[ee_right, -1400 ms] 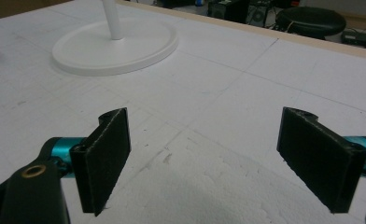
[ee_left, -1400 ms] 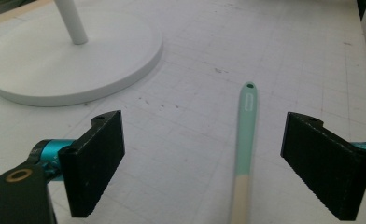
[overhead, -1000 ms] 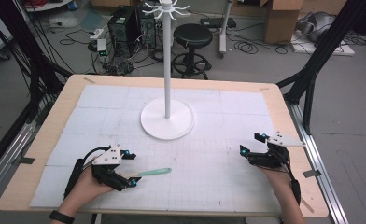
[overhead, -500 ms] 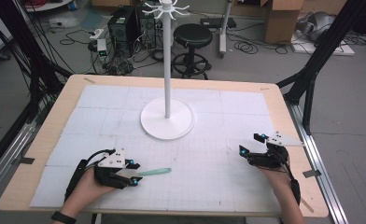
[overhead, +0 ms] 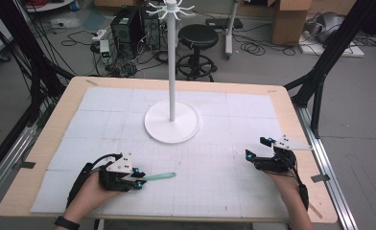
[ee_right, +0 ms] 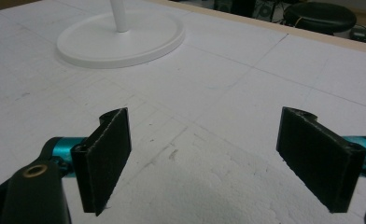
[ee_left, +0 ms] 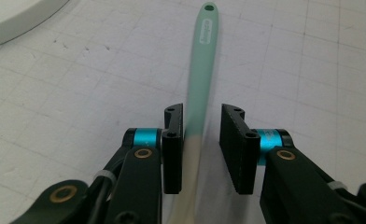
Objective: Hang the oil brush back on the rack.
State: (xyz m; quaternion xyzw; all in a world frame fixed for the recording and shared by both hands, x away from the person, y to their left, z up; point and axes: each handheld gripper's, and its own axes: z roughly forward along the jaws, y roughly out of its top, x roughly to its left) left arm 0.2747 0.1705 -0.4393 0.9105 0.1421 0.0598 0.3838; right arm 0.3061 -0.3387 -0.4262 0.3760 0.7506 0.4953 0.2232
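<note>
While low over the mat, left gripper [overhead: 137, 178] jaws straddle the mint spatula [ee_left: 200, 79], not clamped, right gripper [ee_right: 214, 163] wide open.

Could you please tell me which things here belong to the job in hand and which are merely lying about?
In the job:
- mint green spatula, lying between the left claw's jaws
- white hook stand, possibly

Lying about:
- right claw, open and idle
- black stool and cardboard boxes beyond the table

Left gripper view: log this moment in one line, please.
left hand-held gripper: open, astride mint spatula handle, gap at one jaw | right hand-held gripper: open, empty | spatula: flat on mat | stand: untouched
</note>
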